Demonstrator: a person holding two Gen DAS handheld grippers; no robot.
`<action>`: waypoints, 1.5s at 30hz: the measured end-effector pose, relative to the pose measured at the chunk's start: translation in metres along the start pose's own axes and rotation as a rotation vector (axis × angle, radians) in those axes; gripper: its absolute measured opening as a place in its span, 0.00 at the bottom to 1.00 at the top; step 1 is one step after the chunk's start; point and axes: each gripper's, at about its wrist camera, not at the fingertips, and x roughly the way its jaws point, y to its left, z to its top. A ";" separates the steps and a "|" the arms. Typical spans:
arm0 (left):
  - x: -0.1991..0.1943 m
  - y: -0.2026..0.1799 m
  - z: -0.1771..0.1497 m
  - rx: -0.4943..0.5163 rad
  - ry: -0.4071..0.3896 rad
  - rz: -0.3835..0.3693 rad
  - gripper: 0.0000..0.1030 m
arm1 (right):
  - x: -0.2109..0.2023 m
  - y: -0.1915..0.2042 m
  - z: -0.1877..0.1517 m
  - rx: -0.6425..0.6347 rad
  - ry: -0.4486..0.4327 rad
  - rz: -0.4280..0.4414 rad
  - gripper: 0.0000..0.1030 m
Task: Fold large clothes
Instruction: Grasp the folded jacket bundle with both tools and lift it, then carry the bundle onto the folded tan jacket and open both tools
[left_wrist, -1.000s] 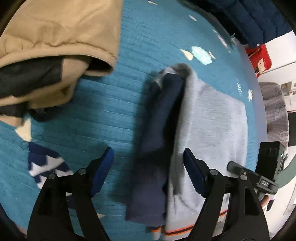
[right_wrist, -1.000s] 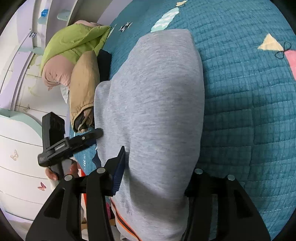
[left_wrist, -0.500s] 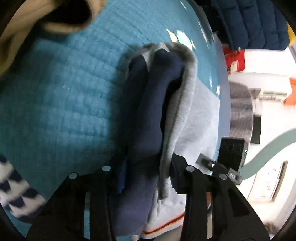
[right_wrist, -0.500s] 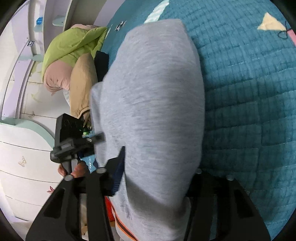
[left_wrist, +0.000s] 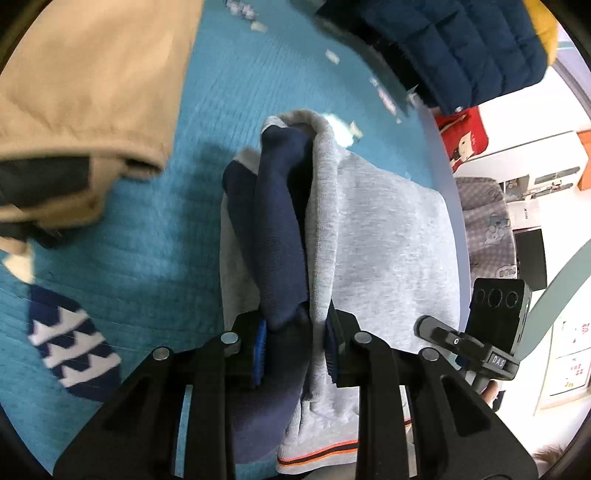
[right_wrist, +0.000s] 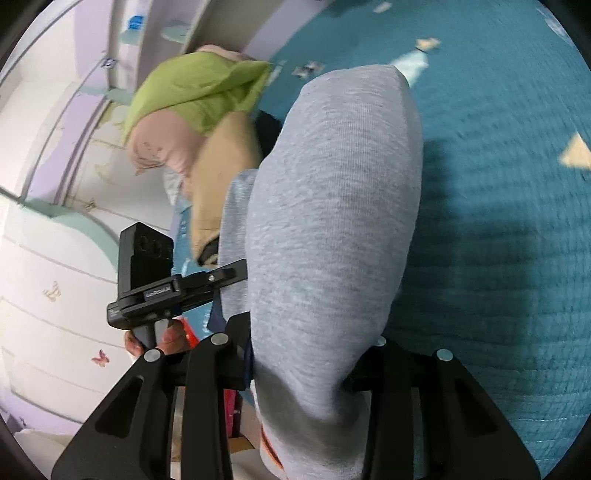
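Lying lengthwise away from both cameras, folded sweatshirt (left_wrist: 376, 236).

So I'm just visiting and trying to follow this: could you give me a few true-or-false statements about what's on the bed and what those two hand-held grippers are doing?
1. The left hand-held gripper has grey and navy fabric of the grey sweatshirt between its closing jaws. True.
2. The right hand-held gripper is empty. False: the sweatshirt's grey bundle sits between its closing jaws.
3. The bed cover is red. False: it is teal, with small printed shapes.
4. A tan garment lies apart from the sweatshirt. True.
5. The sweatshirt's hem has an orange stripe. True.
6. The green cloth lies on top of the sweatshirt. False: it lies beyond it, by the wall.
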 end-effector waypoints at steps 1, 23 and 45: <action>-0.012 -0.001 0.001 0.003 -0.020 -0.002 0.23 | 0.000 0.010 0.005 -0.023 -0.001 0.006 0.32; -0.352 0.012 0.052 0.073 -0.486 0.149 0.23 | 0.107 0.317 0.125 -0.459 0.090 0.211 0.32; -0.188 0.186 0.164 -0.310 -0.345 0.173 0.28 | 0.258 0.194 0.190 -0.337 0.023 -0.320 0.53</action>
